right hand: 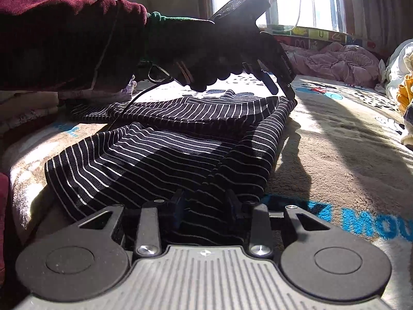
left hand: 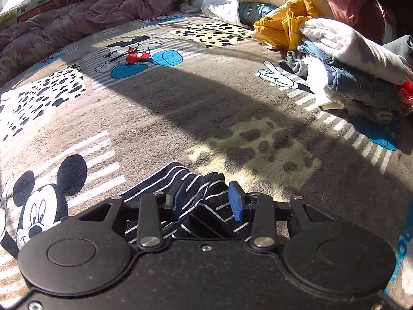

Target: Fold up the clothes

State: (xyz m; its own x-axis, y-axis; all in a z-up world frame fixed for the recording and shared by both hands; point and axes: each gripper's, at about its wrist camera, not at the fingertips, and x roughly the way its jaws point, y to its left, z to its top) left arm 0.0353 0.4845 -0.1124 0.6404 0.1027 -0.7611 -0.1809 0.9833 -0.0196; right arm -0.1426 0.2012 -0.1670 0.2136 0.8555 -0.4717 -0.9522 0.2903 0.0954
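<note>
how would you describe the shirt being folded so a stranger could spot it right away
On the Mickey Mouse blanket covering the bed, it lies flat near the front edge, apart from the clothes pile. The striped shirt alone is dark with thin white stripes.
</note>
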